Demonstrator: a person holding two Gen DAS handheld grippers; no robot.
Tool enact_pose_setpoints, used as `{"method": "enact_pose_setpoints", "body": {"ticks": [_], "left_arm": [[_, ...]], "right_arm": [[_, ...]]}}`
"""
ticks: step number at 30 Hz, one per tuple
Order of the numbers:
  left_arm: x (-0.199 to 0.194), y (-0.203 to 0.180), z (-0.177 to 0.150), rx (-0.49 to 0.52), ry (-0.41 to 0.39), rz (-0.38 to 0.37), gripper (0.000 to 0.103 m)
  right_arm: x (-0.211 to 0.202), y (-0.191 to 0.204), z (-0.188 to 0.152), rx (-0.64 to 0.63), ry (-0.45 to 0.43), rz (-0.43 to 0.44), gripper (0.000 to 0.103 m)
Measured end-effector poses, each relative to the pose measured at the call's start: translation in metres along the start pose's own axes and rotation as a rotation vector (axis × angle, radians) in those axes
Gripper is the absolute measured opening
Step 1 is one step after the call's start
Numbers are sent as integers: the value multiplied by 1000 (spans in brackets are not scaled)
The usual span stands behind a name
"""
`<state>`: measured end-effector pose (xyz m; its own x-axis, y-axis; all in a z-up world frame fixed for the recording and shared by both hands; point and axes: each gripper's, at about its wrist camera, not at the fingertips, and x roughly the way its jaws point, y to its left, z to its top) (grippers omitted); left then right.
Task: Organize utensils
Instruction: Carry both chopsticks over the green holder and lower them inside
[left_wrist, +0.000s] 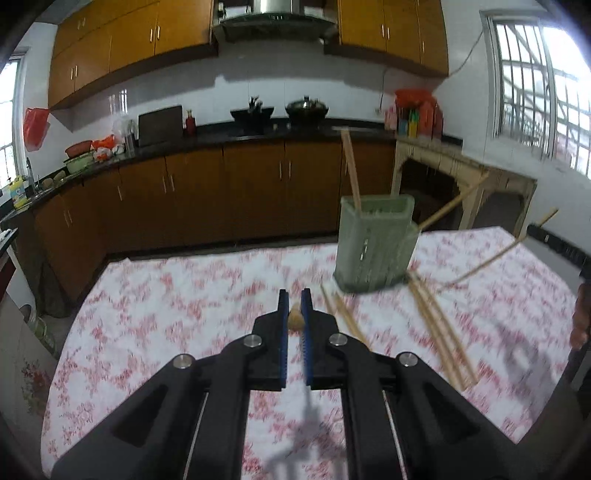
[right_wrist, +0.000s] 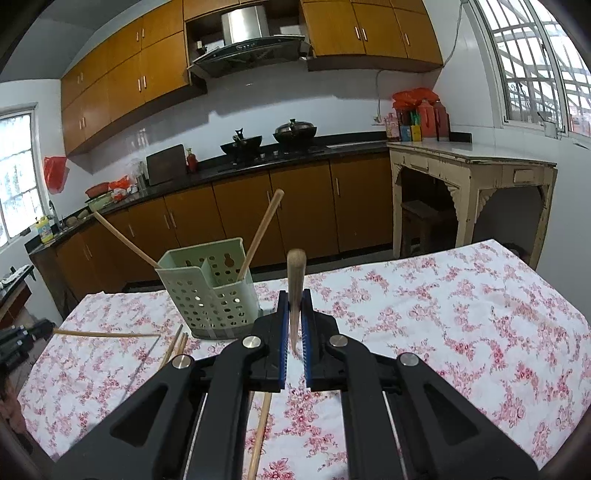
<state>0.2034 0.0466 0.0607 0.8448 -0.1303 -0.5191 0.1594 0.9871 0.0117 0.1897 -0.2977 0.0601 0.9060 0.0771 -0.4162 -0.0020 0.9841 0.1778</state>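
A pale green perforated utensil holder (left_wrist: 375, 243) stands on the floral table; it also shows in the right wrist view (right_wrist: 210, 291) with two chopsticks (right_wrist: 260, 232) leaning in it. My left gripper (left_wrist: 295, 299) is shut on a chopstick (left_wrist: 295, 320) seen end-on, left of and in front of the holder. My right gripper (right_wrist: 295, 299) is shut on a chopstick (right_wrist: 296, 284) pointing up and away, just right of the holder. Several loose chopsticks (left_wrist: 439, 328) lie on the cloth in front of the holder. The left view is motion-blurred.
The table has a white cloth with red flowers (right_wrist: 443, 314). The left gripper (right_wrist: 22, 338) holding its chopstick (right_wrist: 107, 334) shows at the right view's left edge. Kitchen counter (right_wrist: 258, 162) and a cream side table (right_wrist: 472, 166) stand beyond the table.
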Motion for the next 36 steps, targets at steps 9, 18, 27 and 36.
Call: {"method": "enact_pose_setpoints", "body": {"ticks": [9,18,27,36], "left_arm": [[-13,-5,25,7,-29,-9,7],[-56,-24,87,40,-116,-91,7],[-57,-59,160,-6,-253,-115,7],[3,-84,188,-34,-280,-46,7]], "right_arm": [[-7,7,13,-12,5,28,7],[-53,29,80,-16,-70,172,7],[-35,64,125,-102,-116,155,7],[41,65,115,-76,31,138,7]]}}
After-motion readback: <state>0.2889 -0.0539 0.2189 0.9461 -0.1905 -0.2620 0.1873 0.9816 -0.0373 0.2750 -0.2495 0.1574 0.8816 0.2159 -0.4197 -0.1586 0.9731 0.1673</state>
